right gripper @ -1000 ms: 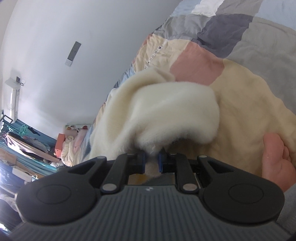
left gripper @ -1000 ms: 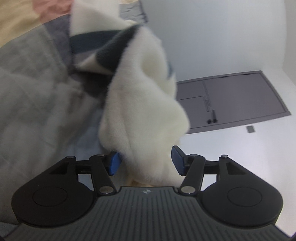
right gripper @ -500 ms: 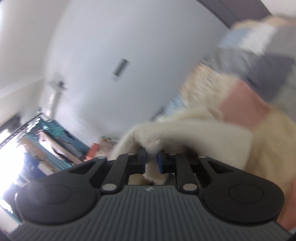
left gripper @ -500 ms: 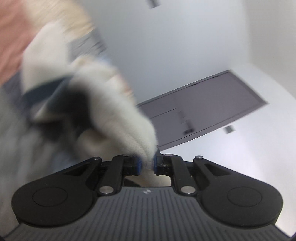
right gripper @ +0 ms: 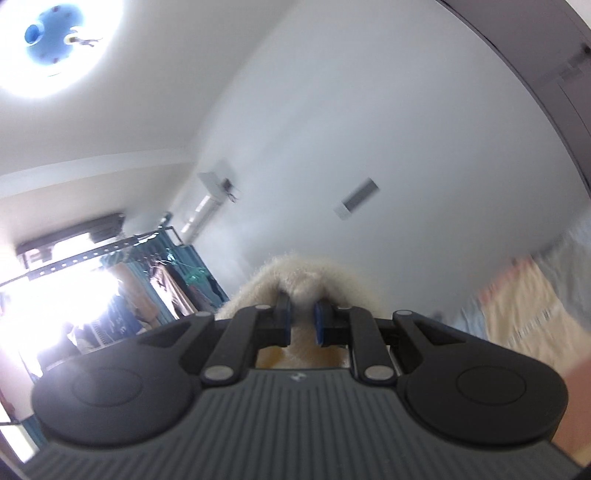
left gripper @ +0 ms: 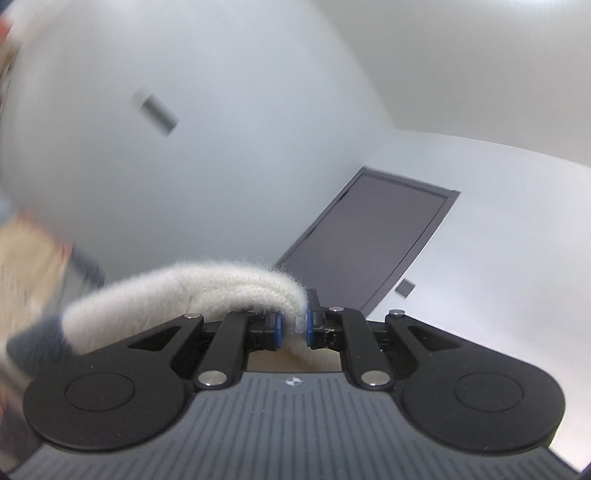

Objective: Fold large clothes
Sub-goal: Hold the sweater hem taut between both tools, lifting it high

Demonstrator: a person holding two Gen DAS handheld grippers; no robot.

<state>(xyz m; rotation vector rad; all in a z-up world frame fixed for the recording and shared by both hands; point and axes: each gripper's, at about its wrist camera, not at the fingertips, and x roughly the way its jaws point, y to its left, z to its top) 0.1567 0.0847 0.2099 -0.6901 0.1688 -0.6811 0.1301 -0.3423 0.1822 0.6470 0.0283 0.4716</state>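
A cream fleece garment (left gripper: pixel 192 291) with a dark grey-blue band at its left end drapes leftward from my left gripper (left gripper: pixel 294 326), whose blue pads are shut on a fold of it. In the right wrist view, another fold of the same cream fleece garment (right gripper: pixel 301 280) bulges up between the blue pads of my right gripper (right gripper: pixel 302 325), which is shut on it. Both grippers are raised high and point roughly level at the walls. Most of the garment hangs below, out of view.
A patchwork quilt (right gripper: pixel 532 306) on the bed shows blurred at the right edge, and again as the quilt (left gripper: pixel 26 266) at the left. A dark grey door (left gripper: pixel 373 243), white walls, a ceiling lamp (right gripper: pixel 55 33) and a clothes rack (right gripper: pixel 166 280) surround the space.
The left gripper closed on the fleece. Both grippers then rose quickly with the garment and rolled, so the bed has dropped out of view and walls and ceiling now fill both views.
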